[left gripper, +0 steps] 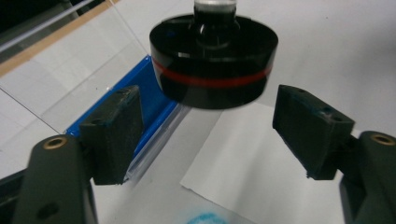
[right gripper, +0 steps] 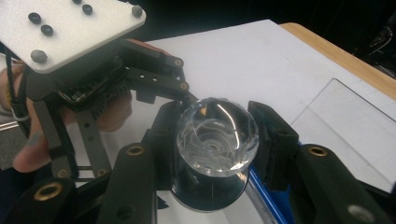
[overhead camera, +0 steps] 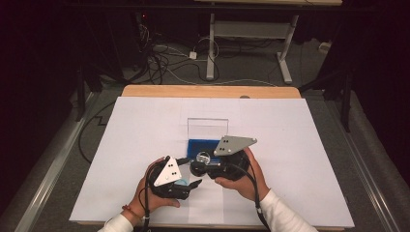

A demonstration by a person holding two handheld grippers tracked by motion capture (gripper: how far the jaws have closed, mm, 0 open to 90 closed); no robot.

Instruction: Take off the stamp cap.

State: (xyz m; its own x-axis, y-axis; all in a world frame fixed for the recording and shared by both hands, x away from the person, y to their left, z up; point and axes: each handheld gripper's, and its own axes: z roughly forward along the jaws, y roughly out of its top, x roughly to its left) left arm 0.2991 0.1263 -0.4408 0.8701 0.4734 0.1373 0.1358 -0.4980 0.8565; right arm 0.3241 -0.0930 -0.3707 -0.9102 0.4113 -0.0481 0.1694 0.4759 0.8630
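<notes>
We see the right hand-held gripper (right gripper: 217, 140) closed on a clear glass knob (right gripper: 217, 136) that sits on a black round base with a red band (left gripper: 214, 63), held above the desk (overhead camera: 300, 145) near the middle of its near edge. The left hand-held gripper (left gripper: 208, 130) faces the base from just below; its pads (left gripper: 116, 133) stand apart on either side of the base without touching it. Behind them, a blue tray with a clear upright panel (overhead camera: 207, 126) rests near the desk's centre.
</notes>
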